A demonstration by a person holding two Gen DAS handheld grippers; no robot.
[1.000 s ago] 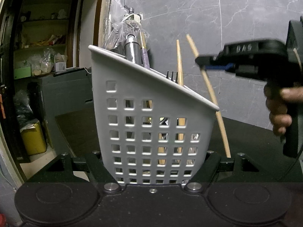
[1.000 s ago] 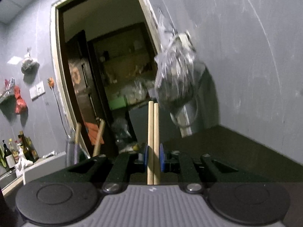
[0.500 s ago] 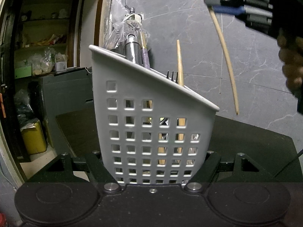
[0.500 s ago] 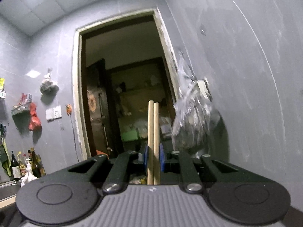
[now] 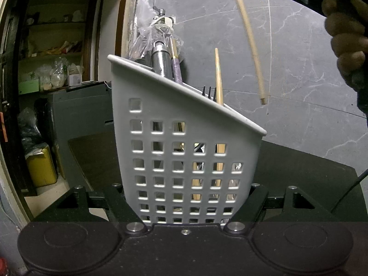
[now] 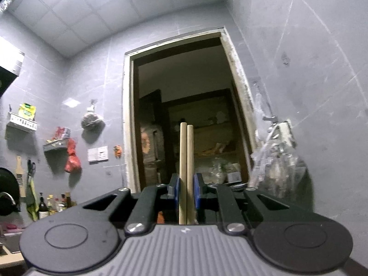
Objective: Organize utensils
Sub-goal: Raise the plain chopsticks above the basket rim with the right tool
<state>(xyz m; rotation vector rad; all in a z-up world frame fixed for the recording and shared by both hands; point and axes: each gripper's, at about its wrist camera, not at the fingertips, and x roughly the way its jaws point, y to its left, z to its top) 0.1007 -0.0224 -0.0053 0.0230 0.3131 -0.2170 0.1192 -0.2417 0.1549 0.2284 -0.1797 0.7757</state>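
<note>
The right gripper (image 6: pixel 186 191) pinches a pair of wooden chopsticks (image 6: pixel 186 161) between its blue fingers (image 6: pixel 174 189). From the left wrist view, the pair hangs in the air with tips down, above and to the right of the white utensil caddy (image 5: pixel 184 161), not touching it. The left gripper (image 5: pixel 184 207) has its fingers spread against both sides of the caddy's base, bracing it on the dark surface (image 5: pixel 310 179).

The chopsticks appear light, stiff and smooth; held together, they may slide or scissor. Hold near the thick end, keeping both sticks parallel. The caddy is light plastic and tips easily; keep it braced low. It already contains one chopstick (image 5: pixel 218 78), a fork (image 5: pixel 209 90) and metal handles (image 5: pixel 159 62).
</note>
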